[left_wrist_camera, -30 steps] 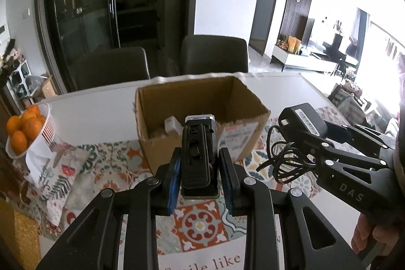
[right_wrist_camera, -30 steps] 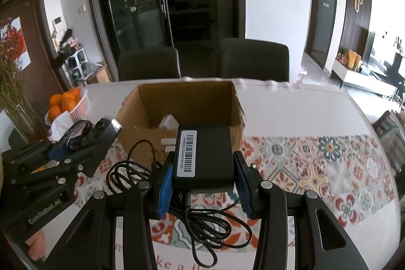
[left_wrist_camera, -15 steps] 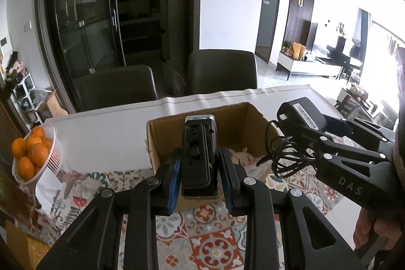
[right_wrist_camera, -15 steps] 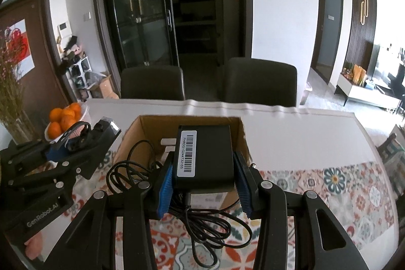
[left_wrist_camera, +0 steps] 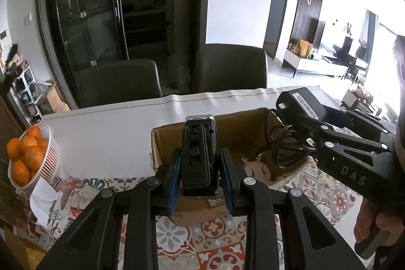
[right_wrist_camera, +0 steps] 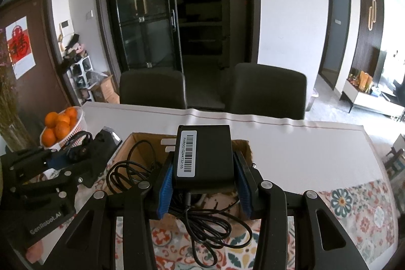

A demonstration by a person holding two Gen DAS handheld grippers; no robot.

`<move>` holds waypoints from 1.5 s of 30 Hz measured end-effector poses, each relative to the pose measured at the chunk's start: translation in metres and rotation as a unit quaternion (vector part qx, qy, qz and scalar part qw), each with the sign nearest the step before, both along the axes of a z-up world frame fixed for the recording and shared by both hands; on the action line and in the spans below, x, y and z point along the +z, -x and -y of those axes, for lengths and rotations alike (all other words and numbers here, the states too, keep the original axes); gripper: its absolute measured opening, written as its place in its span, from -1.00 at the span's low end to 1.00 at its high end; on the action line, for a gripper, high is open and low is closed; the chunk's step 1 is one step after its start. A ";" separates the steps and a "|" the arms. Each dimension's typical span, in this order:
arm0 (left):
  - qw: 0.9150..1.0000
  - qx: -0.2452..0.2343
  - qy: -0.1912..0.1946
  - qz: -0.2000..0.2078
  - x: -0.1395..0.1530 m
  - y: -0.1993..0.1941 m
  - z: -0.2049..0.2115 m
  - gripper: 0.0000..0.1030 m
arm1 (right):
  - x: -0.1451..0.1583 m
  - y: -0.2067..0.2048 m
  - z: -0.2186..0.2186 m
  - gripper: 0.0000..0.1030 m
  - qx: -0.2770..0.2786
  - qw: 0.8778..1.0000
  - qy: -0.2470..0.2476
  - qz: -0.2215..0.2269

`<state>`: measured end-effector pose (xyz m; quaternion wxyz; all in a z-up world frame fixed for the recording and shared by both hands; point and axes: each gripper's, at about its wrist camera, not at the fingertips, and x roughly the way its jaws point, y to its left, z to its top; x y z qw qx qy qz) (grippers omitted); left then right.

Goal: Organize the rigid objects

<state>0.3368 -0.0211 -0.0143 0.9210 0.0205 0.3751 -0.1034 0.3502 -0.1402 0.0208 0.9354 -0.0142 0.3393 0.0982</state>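
So I've got both hands full right now. My left gripper [left_wrist_camera: 200, 176] is pinching a black handheld device [left_wrist_camera: 198, 156], some kind of chunky clip-backed gadget, can't tell exactly what. It stands upright between the blue pads [left_wrist_camera: 174, 179], held low on its body with the top half sticking out past the fingertips. It looks like hard plastic, stiff and not very heavy, so side pressure on the flat flanks seems fine. I'd guess the smooth casing could slip if I tilt it fast.

My right gripper [right_wrist_camera: 202, 184] is clamped on a black power adapter [right_wrist_camera: 203, 156] by its two long sides, barcode label facing up, plug prongs poking out on the left. The brick itself is rigid and probably the heavier of the two. The awkward bit is its cable [right_wrist_camera: 202, 222], which hangs in loose loops under and beside the gripper. That's floppy and will likely snag on a box edge.

Both items are in the air just over the near side of the open cardboard box [left_wrist_camera: 164, 143] on the counter [left_wrist_camera: 101, 125], device toward the left wall, adapter toward the right. Something pale already lies inside.
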 end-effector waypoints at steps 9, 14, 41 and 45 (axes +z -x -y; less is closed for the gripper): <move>0.999 0.002 -0.016 -0.038 -0.030 -0.037 0.002 -0.45 | -0.033 -0.047 0.003 -0.16 0.021 0.999 -0.016 -0.044; 0.997 -0.001 -0.026 -0.071 -0.053 -0.052 0.003 -0.44 | -0.062 -0.069 0.004 -0.16 0.018 0.996 -0.013 -0.086; 0.994 0.084 -0.066 0.001 -0.003 0.039 0.000 0.84 | -0.014 0.029 0.017 0.54 -0.071 0.996 0.057 -0.020; 0.992 0.099 -0.067 0.033 0.015 0.070 -0.003 0.92 | 0.003 0.060 0.021 0.63 -0.089 0.994 0.058 0.002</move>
